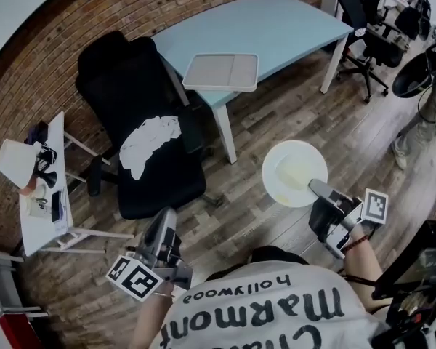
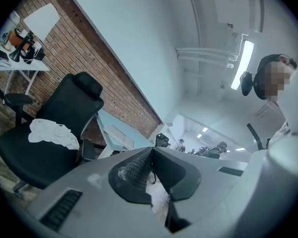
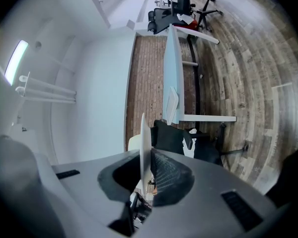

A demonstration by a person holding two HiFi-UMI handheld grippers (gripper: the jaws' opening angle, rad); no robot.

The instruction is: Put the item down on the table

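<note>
A round white plate (image 1: 294,173) hangs over the wooden floor, and my right gripper (image 1: 318,190) is shut on its near rim. In the right gripper view the plate (image 3: 142,138) stands edge-on between the jaws of that gripper (image 3: 148,155). The light blue table (image 1: 276,24) stands farther off, ahead of the plate; the right gripper view has this table (image 3: 171,68) edge-on. My left gripper (image 1: 165,220) is lower left, near the black chair, its jaws meeting at the tip with nothing between them. From the left gripper (image 2: 151,151) the table (image 2: 109,125) lies ahead.
A grey tray (image 1: 221,71) lies on the table's near corner. A black office chair (image 1: 142,122) with a white cloth (image 1: 149,140) on its seat stands between me and the table. A small white side table (image 1: 43,202) with a lamp (image 1: 14,162) is at left. More chairs (image 1: 363,20) are top right.
</note>
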